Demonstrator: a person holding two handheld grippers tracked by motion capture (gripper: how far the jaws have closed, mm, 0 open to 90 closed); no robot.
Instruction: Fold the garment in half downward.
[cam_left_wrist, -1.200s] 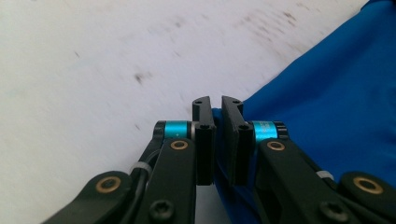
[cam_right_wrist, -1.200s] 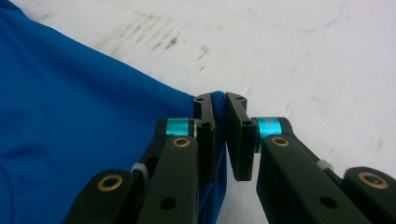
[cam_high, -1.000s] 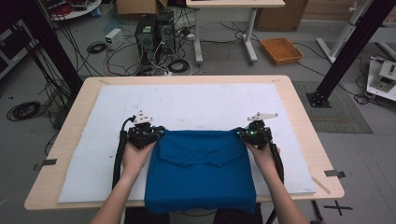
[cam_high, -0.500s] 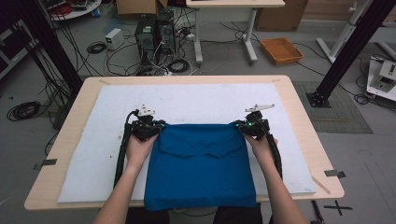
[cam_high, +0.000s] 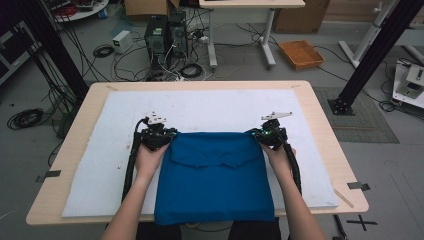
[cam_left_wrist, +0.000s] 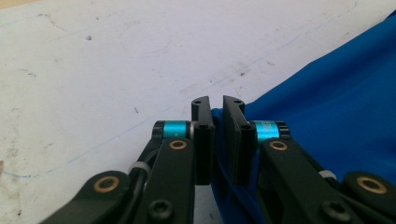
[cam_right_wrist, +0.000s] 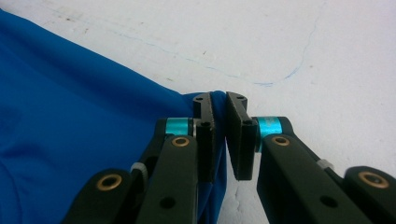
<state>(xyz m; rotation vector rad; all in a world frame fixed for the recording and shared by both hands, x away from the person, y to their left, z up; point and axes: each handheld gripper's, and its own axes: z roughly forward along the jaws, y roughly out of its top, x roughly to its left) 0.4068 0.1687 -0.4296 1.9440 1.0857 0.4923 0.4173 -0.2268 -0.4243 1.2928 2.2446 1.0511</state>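
Observation:
A folded blue cloth (cam_high: 215, 175) lies on the white mat (cam_high: 215, 105), its near edge hanging over the table's front. My left gripper (cam_high: 167, 136) pinches the cloth's far left corner and my right gripper (cam_high: 257, 135) pinches the far right corner. In the left gripper view the jaws (cam_left_wrist: 218, 105) stand nearly together with blue cloth (cam_left_wrist: 336, 93) between them; they have just been opening a little. The right gripper view has its jaws (cam_right_wrist: 218, 100) close together, and the cloth (cam_right_wrist: 70, 116) corner sits between them against the left jaw.
The wooden table (cam_high: 325, 115) borders the mat on all sides. Bare mat stretches beyond the cloth toward the far edge. Past the table the floor holds cables, computer cases (cam_high: 162, 35), an orange tray (cam_high: 302, 53) and black frame posts (cam_high: 370, 55).
Both grippers carried the cloth's far edge a little farther up the mat, away from the person, then held still. The flap fold lies flatter now.

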